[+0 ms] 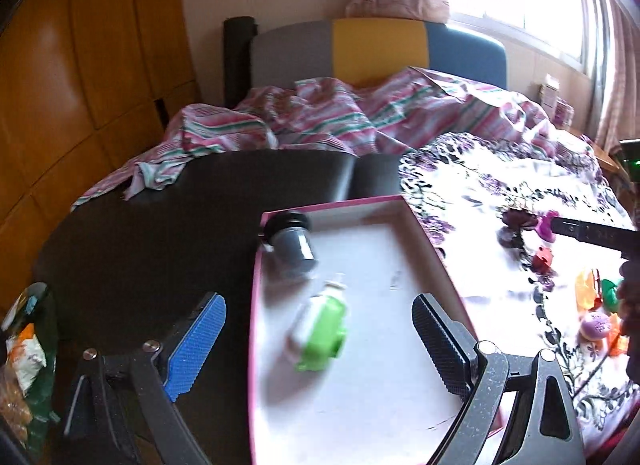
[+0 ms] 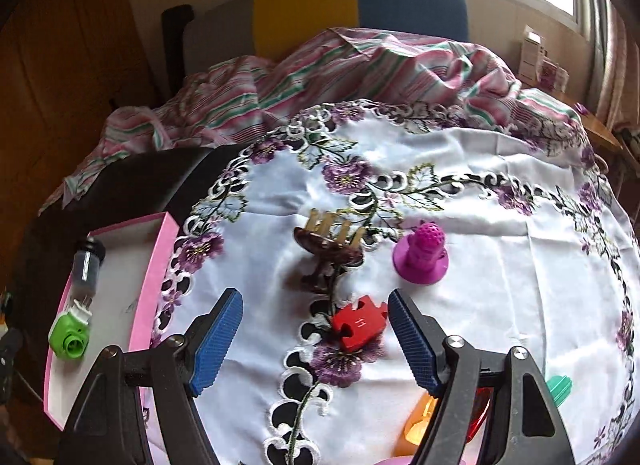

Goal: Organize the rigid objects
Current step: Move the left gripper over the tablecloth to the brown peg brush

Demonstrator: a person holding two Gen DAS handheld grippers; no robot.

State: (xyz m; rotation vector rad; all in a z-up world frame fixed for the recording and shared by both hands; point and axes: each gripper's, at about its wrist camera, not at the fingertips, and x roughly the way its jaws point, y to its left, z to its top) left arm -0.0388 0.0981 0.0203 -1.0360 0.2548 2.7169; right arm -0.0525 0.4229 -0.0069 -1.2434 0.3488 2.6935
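Left gripper [image 1: 320,339]: jaws spread wide, empty, hovering over the pink box [image 1: 430,243]. Blue pad sits outside the box's left wall, black pad inside over its floor. In the box: grey-black cylinder [image 1: 294,241] at the far left corner, green-white toy [image 1: 322,329] mid-floor, touching neither pad.

Right gripper [image 2: 314,339]: also released wide, holding nothing. Red puzzle piece [image 2: 360,321] lies on the embroidered tablecloth [image 2: 500,265] between the fingertips, no visible contact. Brown hair claw [image 2: 328,249] and magenta toy [image 2: 420,261] beyond it.
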